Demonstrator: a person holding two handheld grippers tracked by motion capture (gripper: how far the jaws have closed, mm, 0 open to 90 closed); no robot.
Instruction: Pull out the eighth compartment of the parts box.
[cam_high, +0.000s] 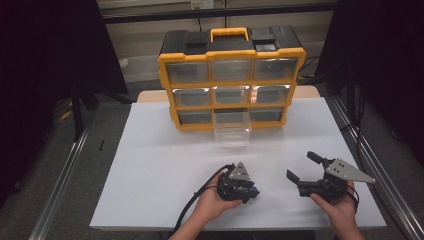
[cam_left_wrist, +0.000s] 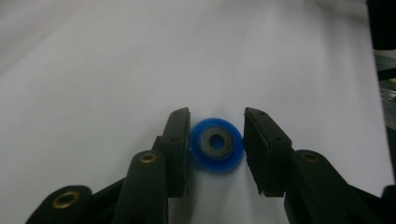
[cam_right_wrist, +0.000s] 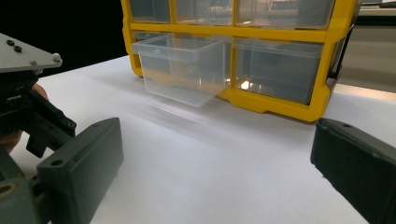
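A small blue wheel (cam_left_wrist: 216, 150) with a dark hub lies flat on the white sheet of the bench (cam_high: 150, 165), at its near middle, between the two jaws of the left claw (cam_left_wrist: 216, 140). The left jaw touches or nearly touches its rim; the right jaw stands just clear of it, so the claw is released and brackets the wheel without pinching it. In the high view the left claw (cam_high: 250, 191) points down at the bench, with the wheel a blue speck (cam_high: 255, 191) at its tip and a hand (cam_high: 212, 205) wrapped around its body.

The right claw (cam_high: 301, 167) is just to the right, its jaws spread wide with nothing between them.

Farther back stands a yellow-and-black drawer organizer (cam_high: 231, 75). Its bottom-middle clear drawer (cam_high: 232, 127) is pulled out over the sheet.
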